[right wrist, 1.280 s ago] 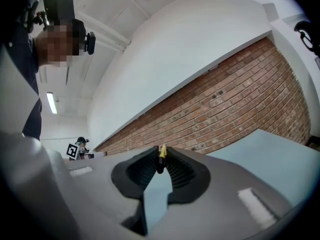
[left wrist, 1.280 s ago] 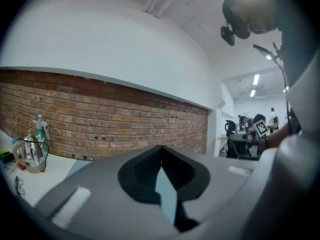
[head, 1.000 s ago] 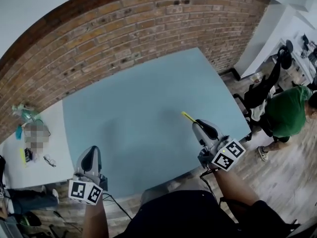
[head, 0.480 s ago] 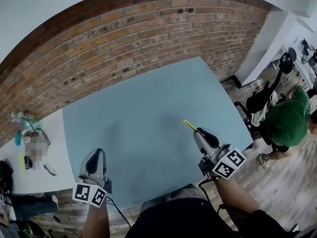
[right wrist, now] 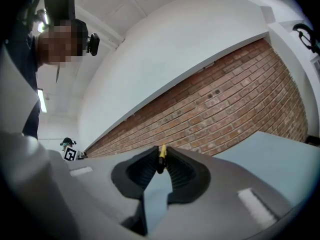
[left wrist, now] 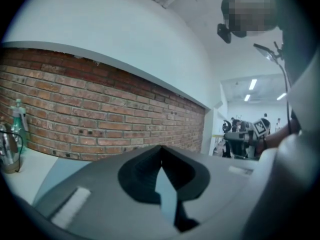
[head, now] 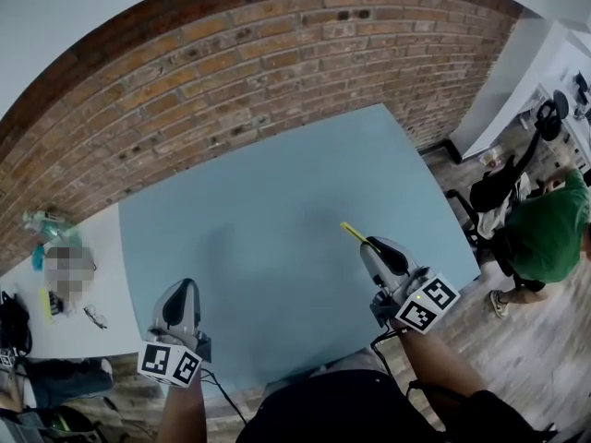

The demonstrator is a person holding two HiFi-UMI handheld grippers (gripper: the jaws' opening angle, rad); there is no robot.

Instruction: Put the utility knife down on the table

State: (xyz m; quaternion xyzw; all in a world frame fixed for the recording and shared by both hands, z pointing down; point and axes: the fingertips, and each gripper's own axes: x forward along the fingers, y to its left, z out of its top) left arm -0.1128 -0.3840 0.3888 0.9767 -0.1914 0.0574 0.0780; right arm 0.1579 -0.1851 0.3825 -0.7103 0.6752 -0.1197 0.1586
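Observation:
A slim yellow and black utility knife point(head: 352, 233) sticks out forward from my right gripper point(head: 369, 245), which is shut on it above the right part of the light blue table point(head: 268, 201). In the right gripper view the knife point(right wrist: 161, 156) shows as a thin yellow and black sliver pinched between the jaws of the right gripper point(right wrist: 161, 165). My left gripper point(head: 179, 293) hovers over the table's near left edge. Its jaws meet with nothing between them in the left gripper view point(left wrist: 160, 154).
A brick wall point(head: 231, 72) runs behind the table. A white side table point(head: 74, 312) at the left holds bottles and small items. At the right, a person in a green top point(head: 545, 233) sits by an office chair point(head: 489, 192) on the wooden floor.
Both grippers hold nearly the same place as before. The head view has drifted slightly, and the knife stays gripped in the right gripper.

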